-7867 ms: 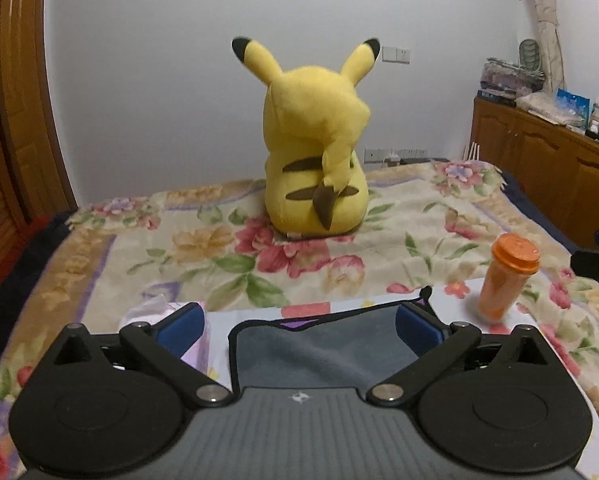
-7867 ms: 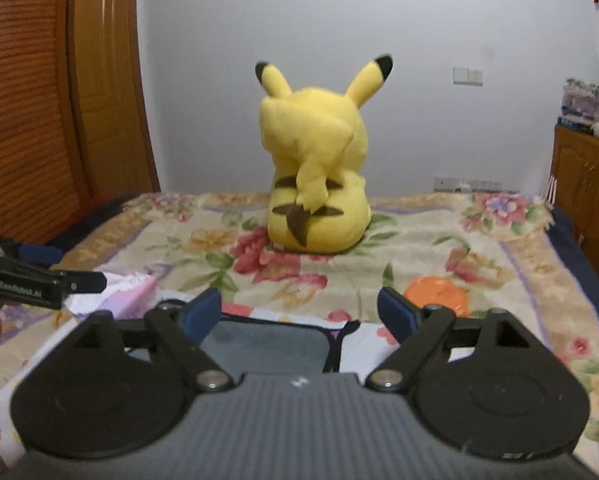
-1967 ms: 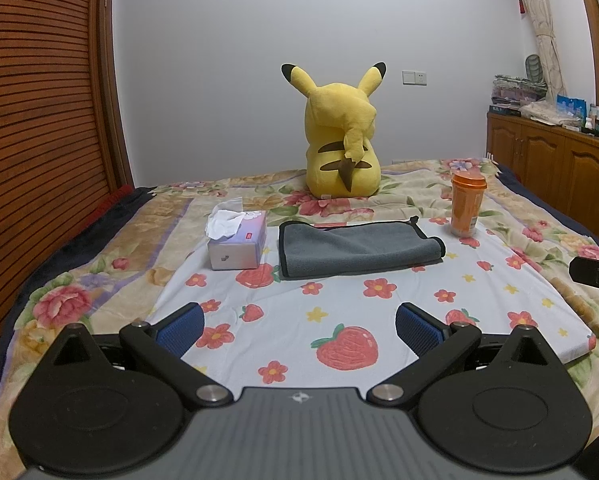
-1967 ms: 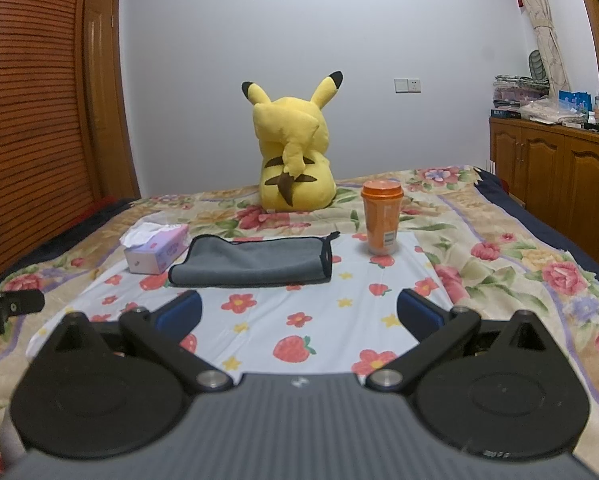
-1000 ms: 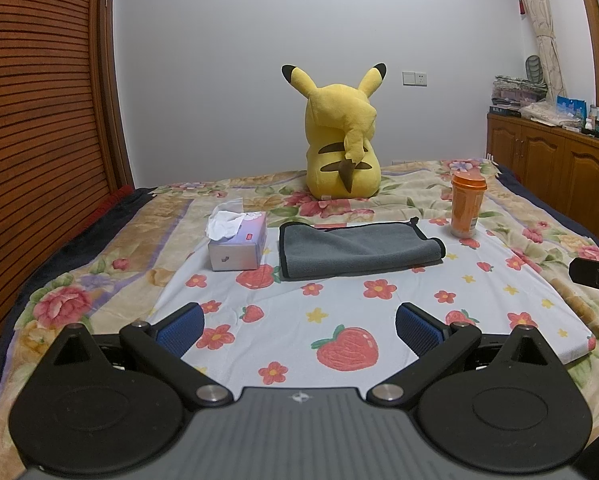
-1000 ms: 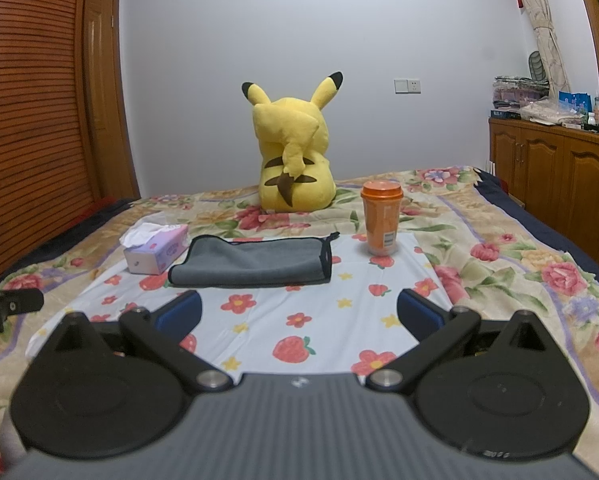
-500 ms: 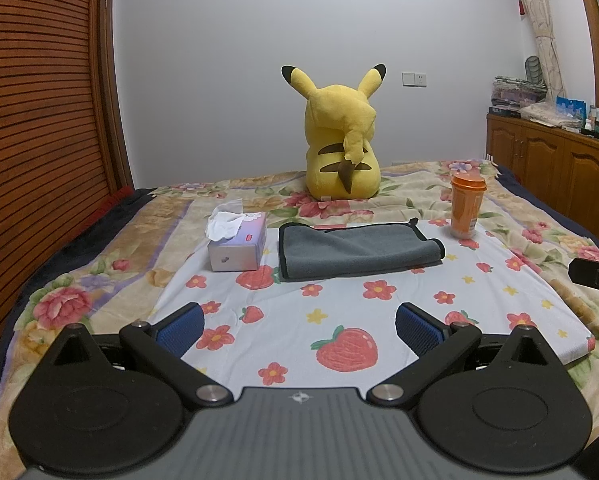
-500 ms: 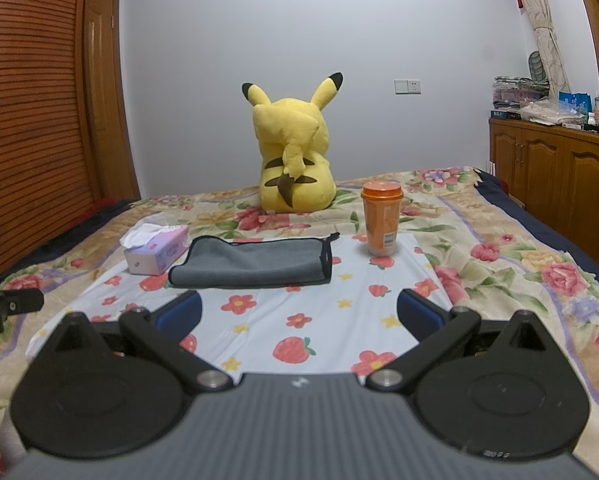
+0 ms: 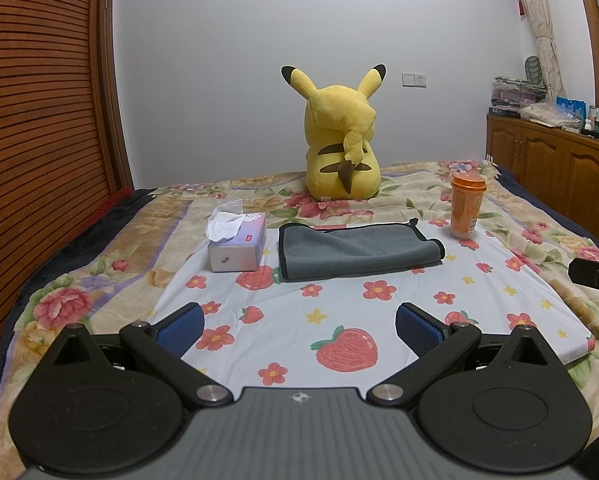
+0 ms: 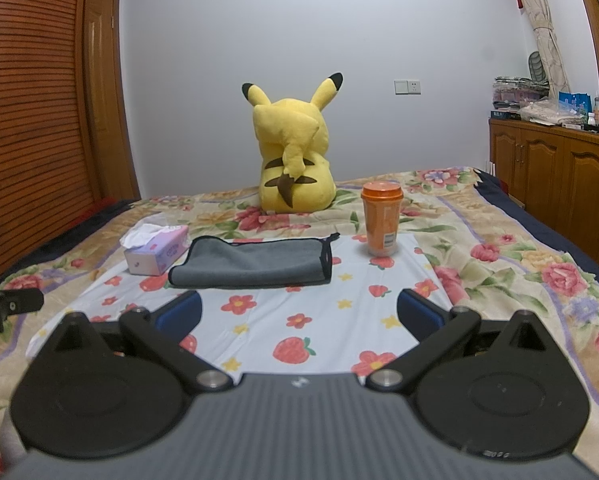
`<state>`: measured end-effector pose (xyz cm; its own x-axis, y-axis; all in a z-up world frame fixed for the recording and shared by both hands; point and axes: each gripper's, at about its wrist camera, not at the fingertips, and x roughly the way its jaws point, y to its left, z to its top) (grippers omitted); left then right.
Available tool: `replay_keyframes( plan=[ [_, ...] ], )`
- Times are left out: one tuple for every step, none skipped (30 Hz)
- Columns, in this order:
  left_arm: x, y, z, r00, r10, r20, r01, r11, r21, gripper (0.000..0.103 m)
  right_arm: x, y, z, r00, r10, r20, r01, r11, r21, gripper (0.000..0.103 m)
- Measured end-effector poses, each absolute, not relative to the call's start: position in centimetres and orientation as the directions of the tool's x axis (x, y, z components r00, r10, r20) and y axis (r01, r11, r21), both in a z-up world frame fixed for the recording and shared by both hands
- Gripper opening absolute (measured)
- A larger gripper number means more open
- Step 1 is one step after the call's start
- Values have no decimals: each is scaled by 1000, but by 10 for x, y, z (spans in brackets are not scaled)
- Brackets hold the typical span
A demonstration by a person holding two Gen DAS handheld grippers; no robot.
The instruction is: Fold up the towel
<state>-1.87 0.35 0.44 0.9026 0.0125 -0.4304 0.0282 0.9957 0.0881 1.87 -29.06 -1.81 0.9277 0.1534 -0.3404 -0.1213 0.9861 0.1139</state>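
Observation:
A grey towel point(image 9: 355, 250) with a black hem lies folded flat on a white fruit-print mat point(image 9: 339, 316) on the bed; it also shows in the right wrist view point(image 10: 255, 262). My left gripper point(image 9: 299, 326) is open and empty, held back from the towel over the mat's near edge. My right gripper point(image 10: 299, 314) is open and empty, also well short of the towel. Part of the right gripper shows at the left view's right edge point(image 9: 593, 274), and part of the left gripper at the right view's left edge point(image 10: 7, 308).
A tissue box point(image 9: 239, 244) stands left of the towel. An orange cup point(image 9: 465, 206) stands to its right. A yellow plush toy point(image 9: 341, 148) sits behind on the floral bedspread. Wooden cabinets point(image 9: 559, 164) line the right wall, a slatted wardrobe the left.
Since 7.9 s ago both grippers have pulled back from the towel, which lies folded. Over the last second nothing has visibly moved.

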Motion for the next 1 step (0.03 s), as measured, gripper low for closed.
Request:
replay_keyframes(
  plan=[
    [-19,3,4,903,11,-430,29,996,88,100,19,-290,-18,928,153,-340,-121,986,114,103]
  ],
)
